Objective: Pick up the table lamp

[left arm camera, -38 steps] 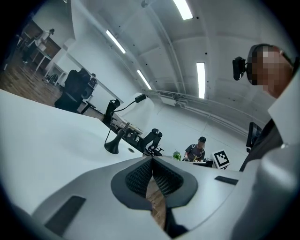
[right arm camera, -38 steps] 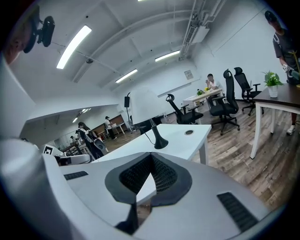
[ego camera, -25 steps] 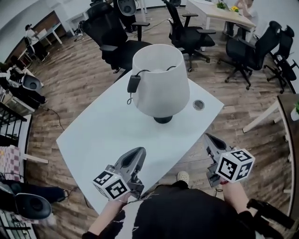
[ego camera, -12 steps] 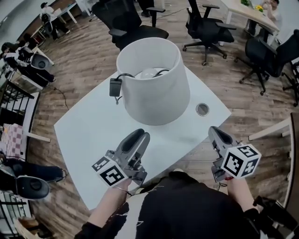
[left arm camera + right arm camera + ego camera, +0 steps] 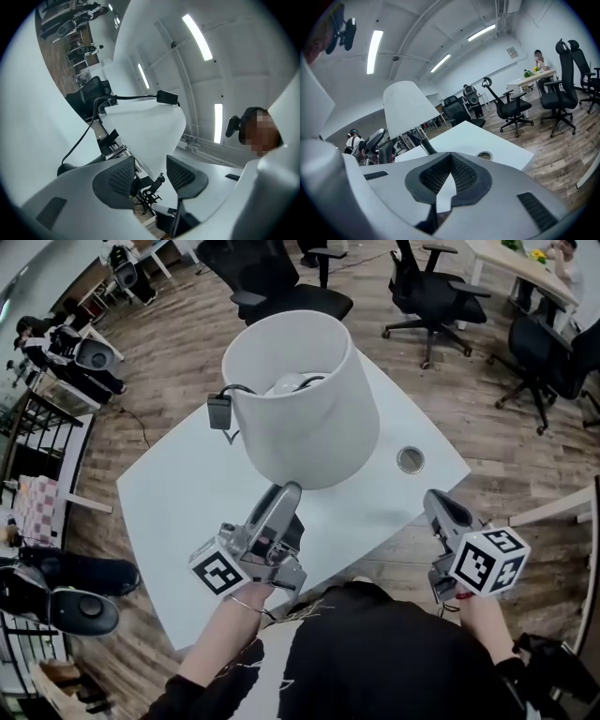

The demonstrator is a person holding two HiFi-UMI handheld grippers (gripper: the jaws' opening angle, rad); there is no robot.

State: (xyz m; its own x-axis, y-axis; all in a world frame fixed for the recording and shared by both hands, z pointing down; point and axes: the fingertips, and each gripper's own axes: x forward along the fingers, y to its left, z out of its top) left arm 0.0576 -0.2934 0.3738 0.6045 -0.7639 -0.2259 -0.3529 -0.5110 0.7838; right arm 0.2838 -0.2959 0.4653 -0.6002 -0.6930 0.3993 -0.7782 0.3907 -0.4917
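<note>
The table lamp has a wide white shade (image 5: 309, 418) and stands on the white table (image 5: 183, 493). A black cable with an inline switch (image 5: 218, 412) hangs over the shade's rim. My left gripper (image 5: 286, 495) reaches up to the shade's lower near edge. Its jaws are opening, and in the left gripper view the shade's edge (image 5: 145, 126) lies between them, with neither pad pressing on it. My right gripper (image 5: 435, 502) is shut on nothing near the table's right front edge. In the right gripper view the shade (image 5: 405, 110) and its dark stem (image 5: 425, 145) stand ahead to the left.
A round cable hole (image 5: 409, 460) sits in the table right of the lamp. Black office chairs (image 5: 427, 292) stand on the wood floor behind the table. More desks and people are at the far room edges. The table's near edge is right at my body.
My left gripper has gone forward to the shade's lower edge, rolled, and its jaws have opened. The right gripper has shifted a little and stayed shut. The lamp looks larger and closer.
</note>
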